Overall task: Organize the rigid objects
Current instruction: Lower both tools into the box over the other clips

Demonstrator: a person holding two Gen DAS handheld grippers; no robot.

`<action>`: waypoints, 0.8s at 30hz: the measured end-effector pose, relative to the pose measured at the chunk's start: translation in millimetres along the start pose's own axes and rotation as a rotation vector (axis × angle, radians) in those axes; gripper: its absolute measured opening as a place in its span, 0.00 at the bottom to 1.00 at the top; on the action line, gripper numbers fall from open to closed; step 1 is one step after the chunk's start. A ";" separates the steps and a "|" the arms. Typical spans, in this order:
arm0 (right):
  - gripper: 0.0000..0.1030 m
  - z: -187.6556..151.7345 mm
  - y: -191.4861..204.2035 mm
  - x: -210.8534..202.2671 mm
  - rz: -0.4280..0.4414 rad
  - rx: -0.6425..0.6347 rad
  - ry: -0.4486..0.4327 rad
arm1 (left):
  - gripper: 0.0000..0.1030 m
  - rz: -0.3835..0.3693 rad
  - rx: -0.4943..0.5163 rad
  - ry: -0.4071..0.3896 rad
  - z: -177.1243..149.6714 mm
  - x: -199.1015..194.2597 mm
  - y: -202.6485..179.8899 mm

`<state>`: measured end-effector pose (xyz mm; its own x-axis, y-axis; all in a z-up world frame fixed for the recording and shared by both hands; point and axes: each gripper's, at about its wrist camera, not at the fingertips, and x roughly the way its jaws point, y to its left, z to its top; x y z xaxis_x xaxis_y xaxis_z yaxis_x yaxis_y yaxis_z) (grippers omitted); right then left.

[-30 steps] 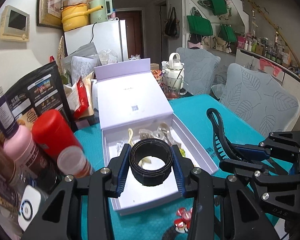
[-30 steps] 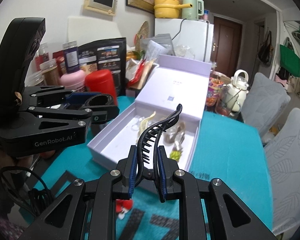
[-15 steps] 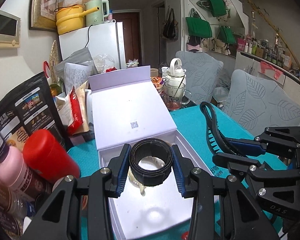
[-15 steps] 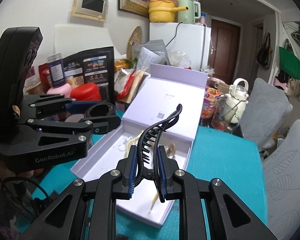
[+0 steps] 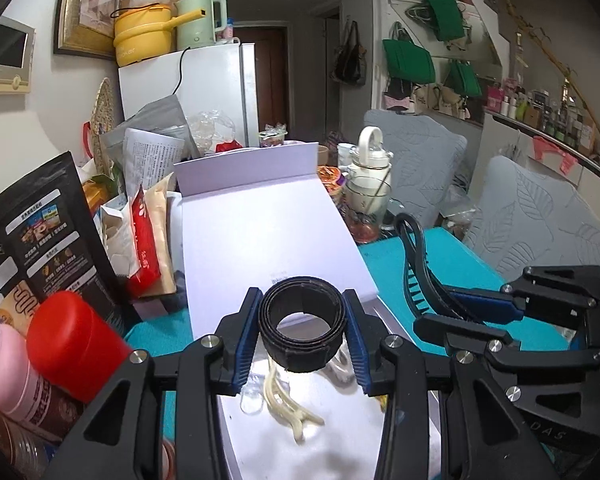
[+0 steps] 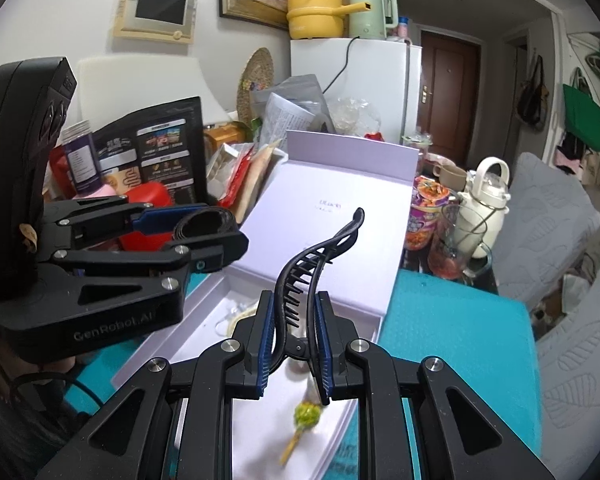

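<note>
Black band, left wrist view: the coiled black band [image 5: 302, 322] sat clenched between the blue pads [image 5: 247, 340] of the left gripper [image 5: 302, 340], held in the air above the open end of the lavender box [image 5: 276, 224].
Change, left wrist view: a second earlier the box tray lay well below and its whole floor showed; now only the near end of the tray remained under the fingers, and the lid filled the middle of the frame. The gripper had travelled forward and lower over the tray, the grasp unchanged.
Tray contents, left wrist view: a cream hair clip [image 5: 288, 406] lay on the white floor just below the band.
Hair claw, right wrist view: the black hair claw [image 6: 310, 280] stood upright, pinched at its hinge by the right gripper [image 6: 293, 354], above the near part of the tray, with its teeth towards the left.
Change, right wrist view: the box had drawn nearer and larger; a green-tipped hairpin [image 6: 302, 424] now lay directly beneath the fingers.
Left gripper, right wrist view: it hung beside the box's left edge, band visible between its fingers.
Meaning for the task: both pieces seemed poised for release into the tray; neither had been set down yet.
</note>
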<state>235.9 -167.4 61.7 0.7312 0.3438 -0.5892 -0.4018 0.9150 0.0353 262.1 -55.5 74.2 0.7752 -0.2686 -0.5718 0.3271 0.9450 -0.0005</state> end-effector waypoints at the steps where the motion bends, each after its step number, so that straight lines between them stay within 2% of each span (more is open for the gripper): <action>1: 0.19 1.8 -2.4 4.2 0.003 0.008 0.000 | 0.39 0.005 -0.003 -0.003 2.1 3.9 2.5; 7: 0.19 8.9 -10.9 25.2 0.031 0.037 0.012 | 0.39 0.022 -0.030 0.019 0.4 24.3 16.1; 18: 0.19 4.5 -18.9 62.3 0.085 0.074 0.058 | 0.39 0.038 -0.053 0.144 -14.7 66.4 29.3; 24: 0.19 -4.8 -23.1 81.5 0.102 0.079 0.113 | 0.39 0.043 -0.043 0.205 -23.4 85.3 27.5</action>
<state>302.2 -161.5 9.0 0.6203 0.4137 -0.6664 -0.4229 0.8919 0.1601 324.6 -48.1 6.2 0.6599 -0.1886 -0.7273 0.2697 0.9629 -0.0050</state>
